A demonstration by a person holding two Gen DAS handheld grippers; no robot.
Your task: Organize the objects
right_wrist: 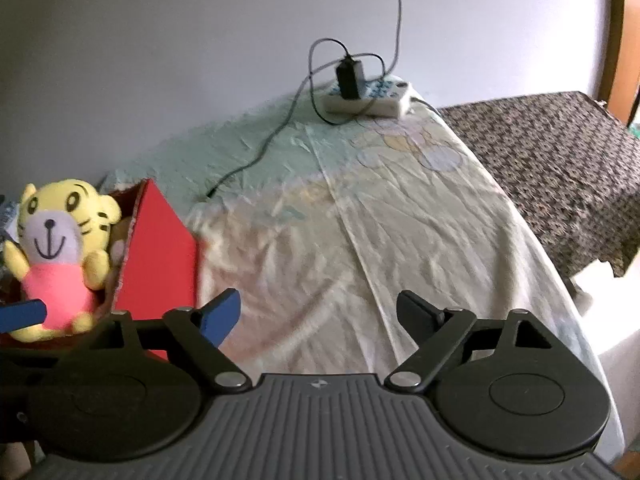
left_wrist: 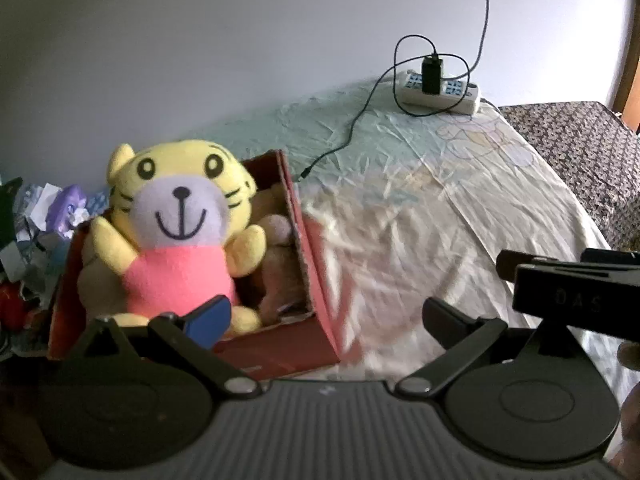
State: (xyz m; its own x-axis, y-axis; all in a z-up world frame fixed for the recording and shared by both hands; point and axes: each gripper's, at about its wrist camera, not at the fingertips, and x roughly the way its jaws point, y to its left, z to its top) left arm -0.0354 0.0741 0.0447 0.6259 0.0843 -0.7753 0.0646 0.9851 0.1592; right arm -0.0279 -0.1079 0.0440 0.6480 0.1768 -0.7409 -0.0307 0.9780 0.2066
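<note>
Beside red box, both grippers spread

We count one yellow tiger plush, one red box, one power strip, one black charger, two grippers.

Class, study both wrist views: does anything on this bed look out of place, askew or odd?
The red box sits askew, one side wall leaning outward. The yellow tiger plush pokes well above its rim on other soft toys. A white power strip, charger plugged in, lies on the bedsheet, its black cable trailing loose toward the box.
</note>
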